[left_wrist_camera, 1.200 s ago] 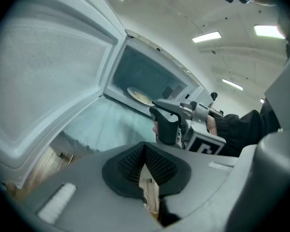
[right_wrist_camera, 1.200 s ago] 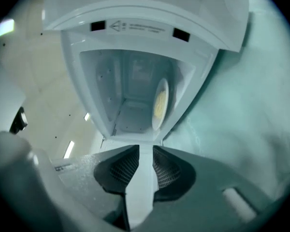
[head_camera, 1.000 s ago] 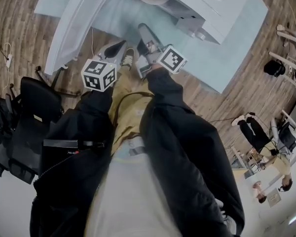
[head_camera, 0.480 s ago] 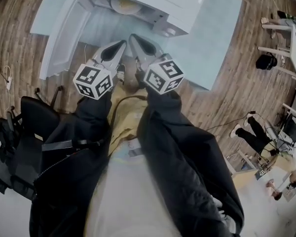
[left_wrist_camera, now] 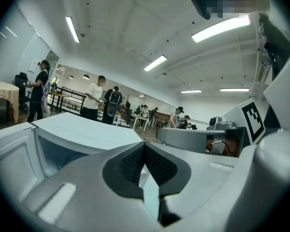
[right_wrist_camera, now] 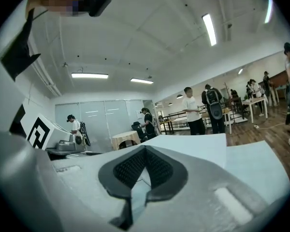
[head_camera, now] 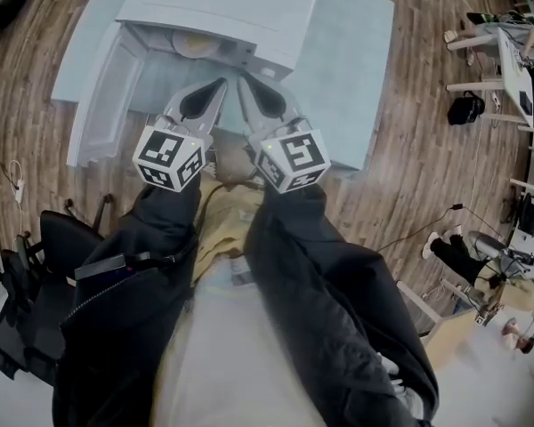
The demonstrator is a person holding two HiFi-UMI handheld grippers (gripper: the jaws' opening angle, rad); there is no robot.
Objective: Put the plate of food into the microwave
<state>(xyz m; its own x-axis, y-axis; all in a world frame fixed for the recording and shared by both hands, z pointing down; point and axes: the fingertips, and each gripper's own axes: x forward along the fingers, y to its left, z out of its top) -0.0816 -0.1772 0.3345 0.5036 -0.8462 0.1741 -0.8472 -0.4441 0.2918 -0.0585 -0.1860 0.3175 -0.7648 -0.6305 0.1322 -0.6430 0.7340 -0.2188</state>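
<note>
- your left claw (head_camera: 219,87) is fully closed, pads pressed together with nothing between them.
- your right claw (head_camera: 246,85) is closed just the same, and it is empty too.
- both claws hang side by side, tips near each other, in front of the white microwave (head_camera: 227,12) and clear of it.
- the door (head_camera: 107,96) of the microwave stands swung open on your left.
- the plate of food (head_camera: 194,44) sits inside the microwave's cavity, with yellowish food on it.
- the microwave stands on the pale blue counter (head_camera: 351,52).
</note>
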